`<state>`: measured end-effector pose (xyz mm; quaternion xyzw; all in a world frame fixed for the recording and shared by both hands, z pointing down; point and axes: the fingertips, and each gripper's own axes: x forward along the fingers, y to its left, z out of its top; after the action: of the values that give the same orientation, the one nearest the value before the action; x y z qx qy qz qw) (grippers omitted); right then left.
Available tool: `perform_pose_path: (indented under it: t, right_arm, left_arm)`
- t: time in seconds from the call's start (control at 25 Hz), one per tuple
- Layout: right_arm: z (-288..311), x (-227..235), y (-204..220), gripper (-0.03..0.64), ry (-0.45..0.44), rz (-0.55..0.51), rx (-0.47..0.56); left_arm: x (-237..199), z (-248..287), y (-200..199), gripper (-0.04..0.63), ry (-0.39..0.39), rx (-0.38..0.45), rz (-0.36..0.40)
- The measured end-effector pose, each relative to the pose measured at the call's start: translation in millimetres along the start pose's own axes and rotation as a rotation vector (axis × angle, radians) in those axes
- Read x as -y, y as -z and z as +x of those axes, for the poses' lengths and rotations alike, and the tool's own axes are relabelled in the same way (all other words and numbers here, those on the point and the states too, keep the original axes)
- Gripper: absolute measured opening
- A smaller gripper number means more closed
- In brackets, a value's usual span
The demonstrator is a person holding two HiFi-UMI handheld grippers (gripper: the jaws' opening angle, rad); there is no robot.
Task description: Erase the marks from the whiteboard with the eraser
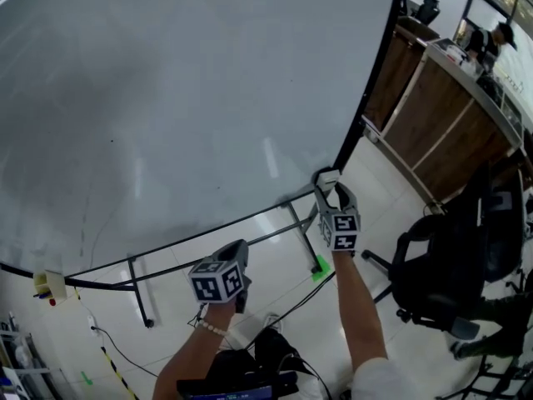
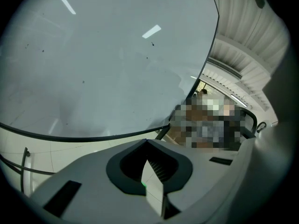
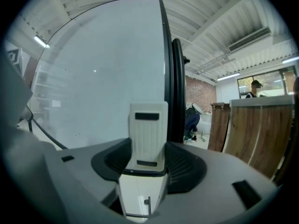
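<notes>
- Left hand-held gripper [image 2: 147, 143]: hanging pinched shut and empty below the whiteboard [image 1: 166, 98], steadying nothing.
- Right hand-held gripper [image 3: 148, 161]: clamping the eraser [image 3: 148, 125] by its lower end, near the whiteboard's bottom right corner.
- Risking: eraser pivoting loose under wiping pressure, or snagging on the black frame [image 1: 371, 90]; whiteboard possibly rocking back, being unbraced.

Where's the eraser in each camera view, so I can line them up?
Head view: eraser right of centre, by the whiteboard's lower right corner, in the right gripper.
Left gripper view: not in it.
Right gripper view: eraser lower centre, upright between the jaws.
Shared landmark: the whiteboard's black right edge.
</notes>
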<state>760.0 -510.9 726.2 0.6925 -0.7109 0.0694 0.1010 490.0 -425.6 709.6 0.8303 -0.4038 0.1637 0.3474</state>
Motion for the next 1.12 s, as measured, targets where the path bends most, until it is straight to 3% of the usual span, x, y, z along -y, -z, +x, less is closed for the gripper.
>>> perform_pose_path:
  t: [0.24,0.56,1.12]
  right_arm:
    - [9.6,4.6,35.4,0.255,-0.006,0.013,-0.023]
    - [9.9,-23.3,46.9,0.253,-0.007,0.019,-0.033]
    - [-1.0,-176.7,41.5,0.253,-0.073,0.052,-0.018]
  left_arm:
    - [-14.6,0.1,19.4,-0.012,-0.026,-0.022,-0.007]
    - [-29.9,-18.8,22.6,-0.012,-0.028,0.013,-0.032]
    - [-104.0,-111.1,46.8,-0.012,-0.055,0.044,-0.083]
